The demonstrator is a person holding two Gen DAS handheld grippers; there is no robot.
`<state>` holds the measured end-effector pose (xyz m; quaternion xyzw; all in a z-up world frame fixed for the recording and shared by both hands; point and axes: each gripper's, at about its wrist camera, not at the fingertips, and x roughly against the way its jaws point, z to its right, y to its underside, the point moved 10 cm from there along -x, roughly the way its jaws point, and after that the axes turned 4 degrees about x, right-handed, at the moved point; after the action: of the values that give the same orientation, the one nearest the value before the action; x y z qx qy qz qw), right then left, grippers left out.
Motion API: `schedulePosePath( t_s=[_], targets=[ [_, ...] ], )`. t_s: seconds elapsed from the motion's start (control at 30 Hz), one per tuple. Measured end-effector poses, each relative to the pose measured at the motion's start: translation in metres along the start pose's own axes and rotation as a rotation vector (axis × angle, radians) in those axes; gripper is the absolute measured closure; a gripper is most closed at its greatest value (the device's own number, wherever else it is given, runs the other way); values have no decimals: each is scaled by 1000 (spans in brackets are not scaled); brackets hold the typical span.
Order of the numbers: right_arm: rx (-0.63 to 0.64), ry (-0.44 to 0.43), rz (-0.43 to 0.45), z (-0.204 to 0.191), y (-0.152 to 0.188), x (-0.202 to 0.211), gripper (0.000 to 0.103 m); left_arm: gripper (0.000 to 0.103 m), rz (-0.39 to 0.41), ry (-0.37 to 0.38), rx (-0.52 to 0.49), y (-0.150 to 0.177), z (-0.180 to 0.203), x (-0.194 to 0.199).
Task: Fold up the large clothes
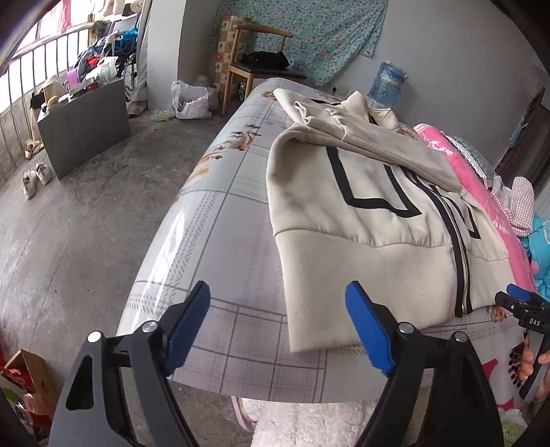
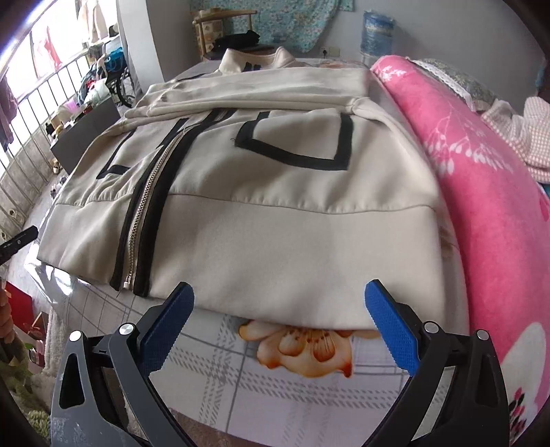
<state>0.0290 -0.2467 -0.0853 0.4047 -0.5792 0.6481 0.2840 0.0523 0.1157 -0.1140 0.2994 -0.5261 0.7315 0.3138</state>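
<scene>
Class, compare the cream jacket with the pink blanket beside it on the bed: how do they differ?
The jacket is cream with black bands and a zip; the blanket is pink with white sprigs. The jacket lies flat, sleeves folded across; the blanket lies heaped higher. Both rest on the bed.

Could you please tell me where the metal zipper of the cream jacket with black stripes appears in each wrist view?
Left wrist view: the metal zipper runs down the right of the picture, on the cream jacket with black stripes.
Right wrist view: the zipper slants down the left of centre.
Shared landmark: the blue water jug by the far wall.
</scene>
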Motion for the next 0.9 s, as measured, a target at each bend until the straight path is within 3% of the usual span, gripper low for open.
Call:
schedulePosePath(
  t_s=[0.1,0.2,0.5,0.57,0.7,0.83,0.9],
  targets=[
    [-59,0,20,19,5,15,8,49,-27,47,39,3,2,-5],
    [-97,26,35,38,8,26,13,56,-53,84,59,4,10,-14],
    [-213,77,30,85,17,37,35,64,-83,129,70,6,20,-18],
    [-241,60,23,89,18,32,47,64,-82,132,73,6,20,-19],
    [-282,9,15,90,14,17,54,64,-76,134,75,4,20,-20],
    [-308,13,35,99,4,8,65,64,-62,126,78,3,20,-20],
    [-318,4,36,103,0,3,84,73,-46,92,75,1,19,-22]
  ],
)
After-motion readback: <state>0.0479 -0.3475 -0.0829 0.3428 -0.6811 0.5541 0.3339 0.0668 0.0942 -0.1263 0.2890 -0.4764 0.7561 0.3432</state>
